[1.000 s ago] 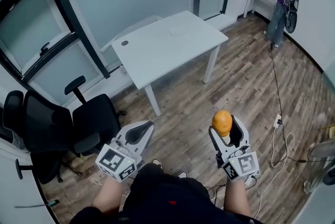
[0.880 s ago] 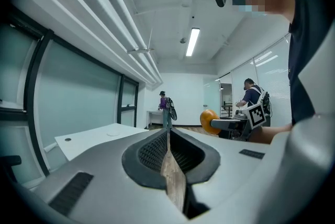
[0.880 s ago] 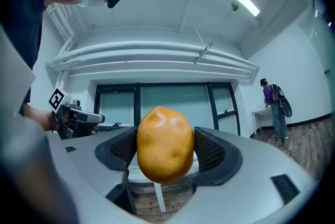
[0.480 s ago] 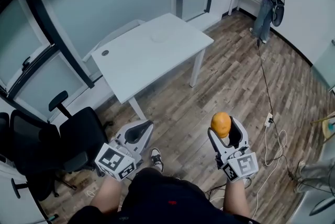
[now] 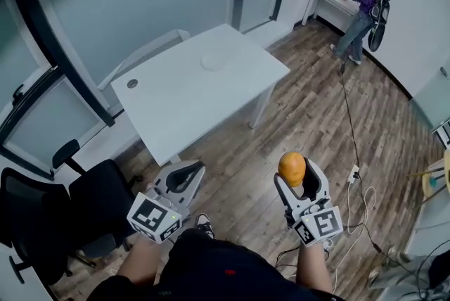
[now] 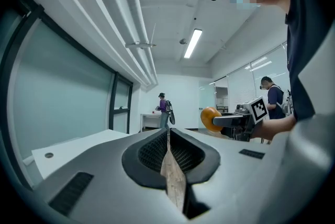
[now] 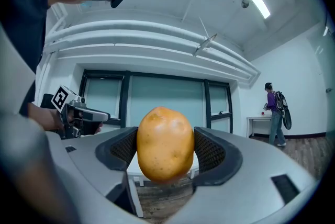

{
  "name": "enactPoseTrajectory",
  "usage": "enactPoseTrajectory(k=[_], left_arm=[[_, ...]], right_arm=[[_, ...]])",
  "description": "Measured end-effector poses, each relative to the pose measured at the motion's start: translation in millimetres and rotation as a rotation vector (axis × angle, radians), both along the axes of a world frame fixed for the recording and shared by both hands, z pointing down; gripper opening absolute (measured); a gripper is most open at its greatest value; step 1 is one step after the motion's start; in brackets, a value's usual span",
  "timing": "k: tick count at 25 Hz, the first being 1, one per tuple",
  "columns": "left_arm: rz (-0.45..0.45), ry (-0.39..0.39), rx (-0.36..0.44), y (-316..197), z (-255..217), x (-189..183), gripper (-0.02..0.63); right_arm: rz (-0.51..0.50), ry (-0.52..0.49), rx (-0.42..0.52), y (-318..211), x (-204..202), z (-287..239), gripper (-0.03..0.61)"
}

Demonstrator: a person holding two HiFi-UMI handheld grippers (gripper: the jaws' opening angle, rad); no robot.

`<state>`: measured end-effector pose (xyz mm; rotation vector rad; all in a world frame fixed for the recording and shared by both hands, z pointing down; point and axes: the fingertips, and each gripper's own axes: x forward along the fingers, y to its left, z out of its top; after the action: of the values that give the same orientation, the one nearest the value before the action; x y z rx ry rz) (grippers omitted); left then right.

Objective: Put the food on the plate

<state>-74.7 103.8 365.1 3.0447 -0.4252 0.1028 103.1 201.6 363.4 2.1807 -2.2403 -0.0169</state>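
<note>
Right tongs point(image 5: 298, 178) grip the smooth, oval yellow-orange potato point(image 7: 165, 144) across its middle; it looks firm, moderately heavy, slightly slippery. Left tongs point(image 6: 168, 136) are closed, empty.

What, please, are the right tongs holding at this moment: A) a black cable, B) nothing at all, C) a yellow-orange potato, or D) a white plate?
C: in the right gripper view the potato sits clamped between the two jaws of the right tongs.
</note>
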Motion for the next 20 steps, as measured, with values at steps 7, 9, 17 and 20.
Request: enactPoseTrajectory(k=[7,9,17,20], left_arm=[[-0.008,0.017,-0.031,-94,5,-21,0.035],[-0.008,0.015,-0.036,-115,7,-24,0.035],[-0.013,0.021,-0.051,-176,16,-29,0.035],[-0.029,0.015,-0.051,-195,19,-21,0.035]], right_arm=[[-0.042,0.036,-0.006,-108,-28,-8,0.347],[-0.046,0.04,-0.01,-130,-32,-8,0.347],[-0.06,0.034,-0.032,-195,-37,2,0.347],[-0.077,0.028,-0.025,-218,-28,3,0.347]])
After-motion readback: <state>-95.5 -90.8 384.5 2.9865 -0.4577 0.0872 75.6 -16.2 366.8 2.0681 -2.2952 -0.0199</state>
